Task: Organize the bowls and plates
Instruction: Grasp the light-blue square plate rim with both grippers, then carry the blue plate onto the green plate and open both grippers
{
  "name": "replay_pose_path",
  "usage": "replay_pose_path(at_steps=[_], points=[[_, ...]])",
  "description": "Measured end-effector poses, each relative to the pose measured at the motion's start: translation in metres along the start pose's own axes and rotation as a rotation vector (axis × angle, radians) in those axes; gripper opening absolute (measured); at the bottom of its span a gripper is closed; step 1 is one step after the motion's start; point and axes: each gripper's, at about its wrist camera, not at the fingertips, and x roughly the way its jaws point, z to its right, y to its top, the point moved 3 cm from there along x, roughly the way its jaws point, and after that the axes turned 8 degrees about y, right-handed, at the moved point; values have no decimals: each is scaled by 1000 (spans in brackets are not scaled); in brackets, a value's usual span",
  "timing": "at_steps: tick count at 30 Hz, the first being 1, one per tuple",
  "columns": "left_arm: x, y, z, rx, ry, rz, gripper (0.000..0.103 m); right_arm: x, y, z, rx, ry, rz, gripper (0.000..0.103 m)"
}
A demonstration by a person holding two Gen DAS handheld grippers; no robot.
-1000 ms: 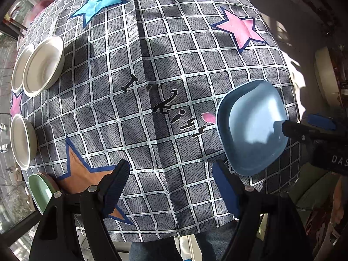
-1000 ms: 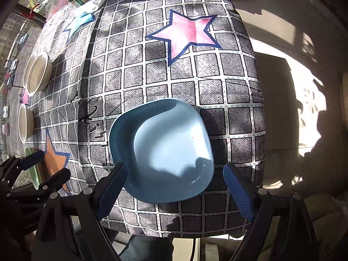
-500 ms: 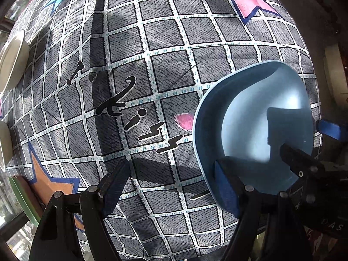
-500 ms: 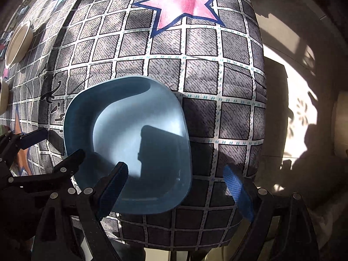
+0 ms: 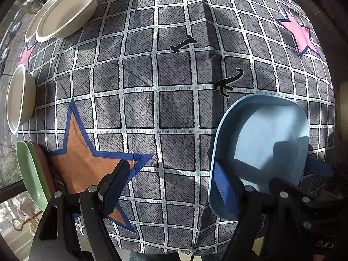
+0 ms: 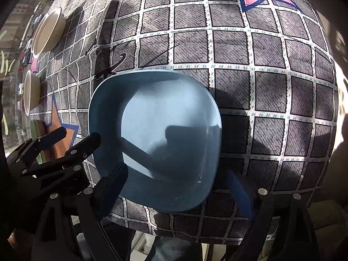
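The tabletop [image 5: 174, 113] shows the sorting barely begun: the blue plate [image 6: 156, 139] lies near its near edge, well apart from the white bowls [image 5: 63, 10] and green plate [image 5: 32, 174] at the far left. Both the left gripper [image 5: 169, 182] and right gripper [image 6: 180, 187] have fingers wide apart, holding nothing, though the right one straddles the blue plate's near rim.

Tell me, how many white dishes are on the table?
3, maybe more hidden. A white bowl sits far left with a white plate peeking from behind it, and another white bowl stands nearer on the left edge.
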Motion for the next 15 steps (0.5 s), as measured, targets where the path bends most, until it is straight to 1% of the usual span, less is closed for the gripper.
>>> replay_pose_path(at_steps=[2, 4, 5, 6, 10, 12, 13, 14, 15], points=[[1, -1, -4, -1, 9, -2, 81, -3, 0, -4, -12, -30, 22, 90], [3, -3, -3, 8, 14, -2, 81, -4, 4, -3, -14, -57, 22, 90], [3, -3, 0, 13, 12, -3, 81, -4, 7, 3, -9, -72, 19, 90], [3, -3, 14, 16, 6, -4, 81, -5, 9, 11, -1, -83, 18, 90], [8, -3, 34, 54, -9, 1, 81, -8, 15, 29, 27, -101, 19, 90], [13, -3, 41, 84, 14, 4, 83, -6, 15, 31, 30, -94, 8, 90], [11, -4, 41, 77, 14, 23, 83, -5, 13, 37, 32, -92, 3, 87], [11, -5, 44, 82, 10, 18, 82, -5, 12, 38, 41, -95, 3, 85], [12, -6, 41, 82, -10, 12, 80, -3, 10, 39, 51, -85, 0, 84]])
